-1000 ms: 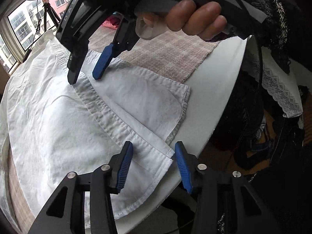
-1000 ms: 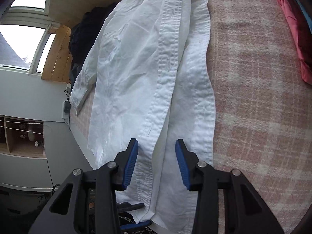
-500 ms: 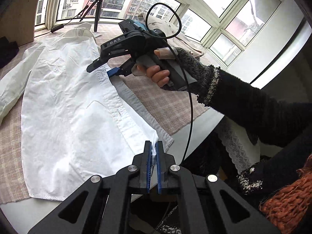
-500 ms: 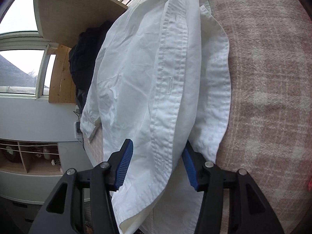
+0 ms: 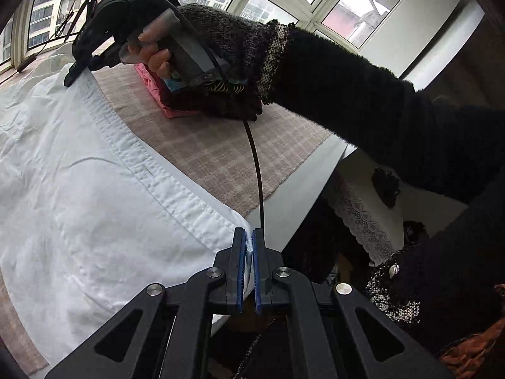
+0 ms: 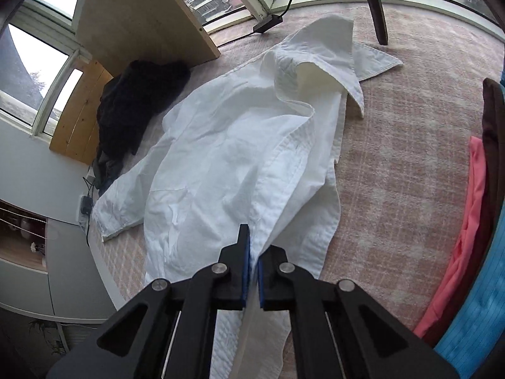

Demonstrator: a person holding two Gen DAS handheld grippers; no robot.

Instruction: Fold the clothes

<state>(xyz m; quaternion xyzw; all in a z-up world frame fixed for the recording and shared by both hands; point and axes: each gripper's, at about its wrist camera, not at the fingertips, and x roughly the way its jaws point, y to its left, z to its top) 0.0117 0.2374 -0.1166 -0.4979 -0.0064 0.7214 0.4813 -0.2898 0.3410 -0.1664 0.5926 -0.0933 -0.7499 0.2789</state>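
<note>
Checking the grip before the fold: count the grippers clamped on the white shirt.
2. The left gripper pinches the bottom corner of the white shirt at the table edge; the right gripper pinches its button strip farther up.

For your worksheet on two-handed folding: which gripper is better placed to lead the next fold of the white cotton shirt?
Probably the right gripper: shut on the white cotton shirt partway up its button band. The left gripper pinches only the hem corner at the table edge.

The shirt (image 5: 94, 195) runs off the left edge; folded clothes (image 6: 473, 221) are cut off at right.
</note>
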